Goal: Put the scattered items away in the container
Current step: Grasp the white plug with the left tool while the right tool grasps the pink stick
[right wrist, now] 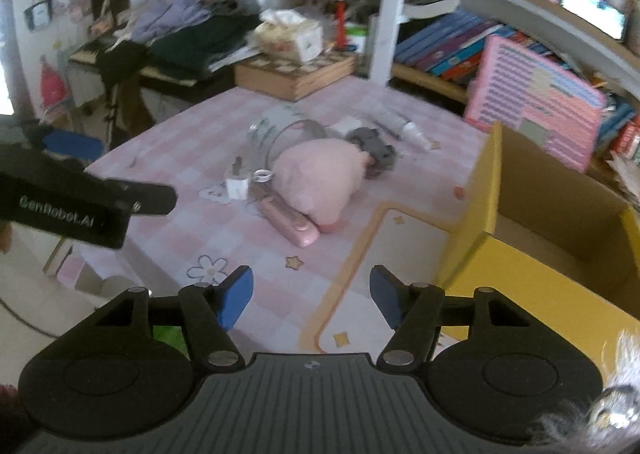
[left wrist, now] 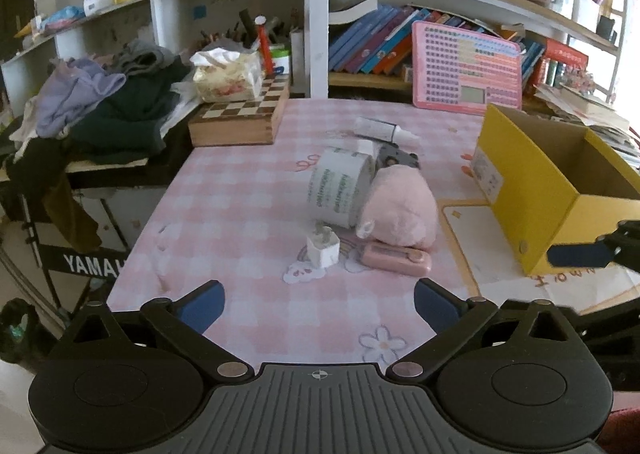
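Beside the one yellow box (left wrist: 532,189) lie six loose things in a cluster — one pink plush toy (left wrist: 398,209), one white tub (left wrist: 340,189) touching it, one white charger plug (left wrist: 323,248), one pink case (left wrist: 396,258), one small white bottle (left wrist: 384,129) and one grey toy (left wrist: 396,158) farther from the box. Two grippers are in view — left gripper (left wrist: 319,304) and right gripper (right wrist: 311,296), both with fingers spread and holding nothing.

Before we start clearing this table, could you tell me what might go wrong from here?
1. The jar lies on its side against the plush toy; lifting the toy may let it roll.
2. The charger plug, pink case and toy crowd together, so either open gripper may knock a neighbour.
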### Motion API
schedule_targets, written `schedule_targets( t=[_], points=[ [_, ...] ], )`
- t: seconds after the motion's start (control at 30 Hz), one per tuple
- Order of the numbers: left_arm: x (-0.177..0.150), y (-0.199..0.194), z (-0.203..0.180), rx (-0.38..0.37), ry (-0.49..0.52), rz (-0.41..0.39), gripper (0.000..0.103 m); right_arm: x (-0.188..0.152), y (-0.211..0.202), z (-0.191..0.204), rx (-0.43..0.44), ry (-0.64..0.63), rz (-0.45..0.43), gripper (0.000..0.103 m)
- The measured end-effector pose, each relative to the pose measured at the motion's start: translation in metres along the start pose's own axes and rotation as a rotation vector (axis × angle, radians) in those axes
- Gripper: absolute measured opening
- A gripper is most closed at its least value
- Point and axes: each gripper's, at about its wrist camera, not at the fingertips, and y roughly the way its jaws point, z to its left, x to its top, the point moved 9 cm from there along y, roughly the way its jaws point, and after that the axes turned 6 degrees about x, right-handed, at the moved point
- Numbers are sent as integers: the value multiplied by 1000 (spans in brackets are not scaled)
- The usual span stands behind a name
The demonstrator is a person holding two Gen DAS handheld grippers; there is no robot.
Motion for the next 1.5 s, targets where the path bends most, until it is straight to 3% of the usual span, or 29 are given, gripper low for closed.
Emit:
schedule_targets(
  t=[0.23,0.73,0.87,1.07,1.17,1.27,1.5],
  points=[
    [7,42,-2,-24,19,49,93,9,44,-4,51,8,67,55],
    [14,121,-7,-52,16,157,64,11,110,-22,108,76,166,50],
    [12,134,-8,-40,14,177,63,17,116,-21,122,60,150,50],
    [16,138,-2,-19,10,164,42,25,125,-17,123,15,129,48],
    [15,136,4,-18,-4,164,28,26,125,-16,132,-9,122,33],
    [13,133,7,-26,-21,170,25,22,120,-14,153,-32,132,25],
    [1,118,5,-47,-32,181,24,5,102,-14,176,-53,192,26]
  ],
)
